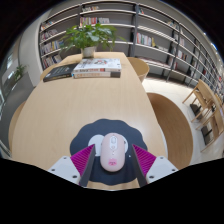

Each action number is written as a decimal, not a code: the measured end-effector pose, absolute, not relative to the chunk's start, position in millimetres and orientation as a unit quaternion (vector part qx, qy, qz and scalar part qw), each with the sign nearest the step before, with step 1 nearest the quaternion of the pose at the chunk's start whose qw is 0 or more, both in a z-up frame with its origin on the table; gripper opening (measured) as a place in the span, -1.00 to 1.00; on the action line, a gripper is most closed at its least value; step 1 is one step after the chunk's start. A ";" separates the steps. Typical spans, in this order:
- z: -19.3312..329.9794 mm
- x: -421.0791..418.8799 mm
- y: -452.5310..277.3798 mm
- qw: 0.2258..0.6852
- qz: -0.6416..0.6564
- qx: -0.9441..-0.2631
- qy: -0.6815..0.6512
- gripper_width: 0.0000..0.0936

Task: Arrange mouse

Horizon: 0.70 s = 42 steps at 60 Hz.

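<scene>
A pale pink and white computer mouse [112, 148] lies on a dark round mouse mat [92, 130] on the wooden table [70, 105]. It stands between my two fingers, with a gap at either side. My gripper [112, 160] is open, its magenta pads [83, 160] flanking the mouse's sides. The mouse rests on its own support.
Several books [97, 68] lie at the table's far edge, with a potted green plant [88, 38] behind them. Bookshelves [150, 30] line the back wall. A curved wooden chair back [172, 125] stands to the right of the table.
</scene>
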State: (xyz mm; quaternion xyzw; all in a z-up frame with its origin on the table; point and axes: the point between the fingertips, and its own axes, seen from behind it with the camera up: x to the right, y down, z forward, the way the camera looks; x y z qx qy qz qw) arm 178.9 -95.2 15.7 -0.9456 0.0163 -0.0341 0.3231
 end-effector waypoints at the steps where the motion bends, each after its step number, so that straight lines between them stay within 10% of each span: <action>1: 23.2 176.3 -97.8 0.328 -0.033 -0.944 0.016 0.49; 23: 186.8 93.8 -142.6 0.426 -0.025 -0.904 0.015 0.50; 42: 213.6 22.2 -209.7 0.444 -0.014 -0.896 0.003 0.49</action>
